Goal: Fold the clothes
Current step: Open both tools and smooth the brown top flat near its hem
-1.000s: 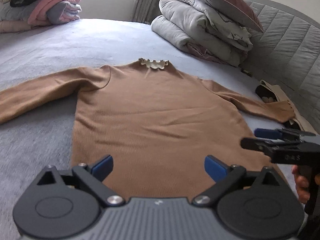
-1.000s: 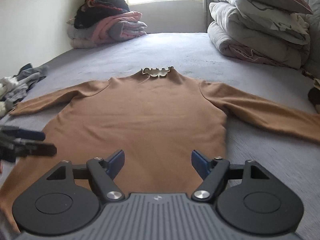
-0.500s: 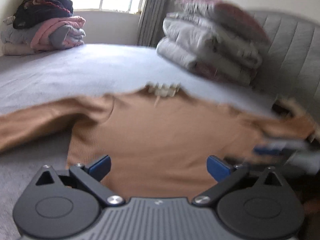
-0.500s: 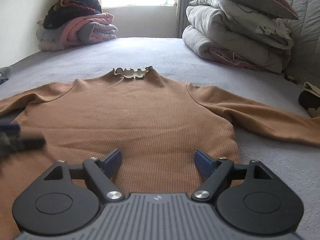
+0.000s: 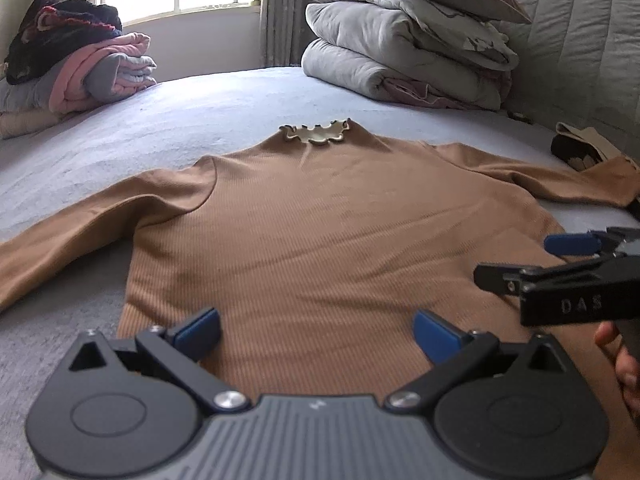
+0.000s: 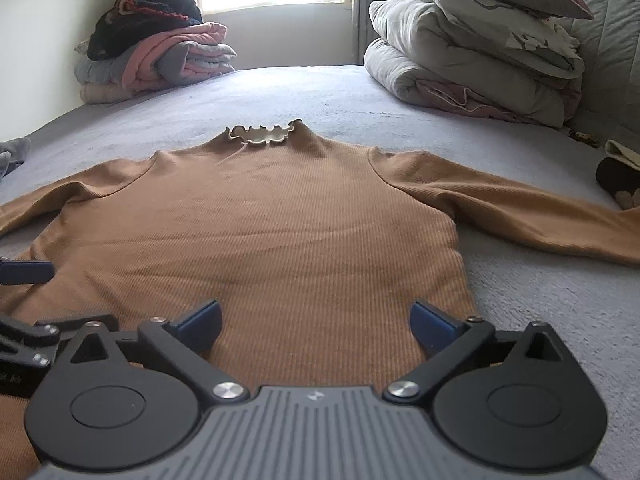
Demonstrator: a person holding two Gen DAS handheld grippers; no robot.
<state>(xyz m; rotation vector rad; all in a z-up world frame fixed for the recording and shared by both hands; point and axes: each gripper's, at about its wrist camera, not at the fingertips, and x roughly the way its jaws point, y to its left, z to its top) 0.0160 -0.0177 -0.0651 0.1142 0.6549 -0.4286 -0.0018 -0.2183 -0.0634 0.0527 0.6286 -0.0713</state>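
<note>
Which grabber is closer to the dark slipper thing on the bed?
Right. The right gripper is over the sweater's hem on the side where the slipper lies. The left gripper sits at the hem further from it.

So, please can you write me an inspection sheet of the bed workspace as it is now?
Surface: grey bed cover, mostly bare around the garment.
Job's things: brown sweater lies flat, front up, both sleeves spread out, frilled collar away from the grippers.
Clutter: dark and cream item by the right sleeve end; grey cloth at the left edge.
Grippers: left gripper open over the hem; right gripper open over the hem; neither holds anything.
Cables: nothing seen.
Surroundings: folded clothes pile, stacked duvets and pillow, window, quilted headboard.
</note>
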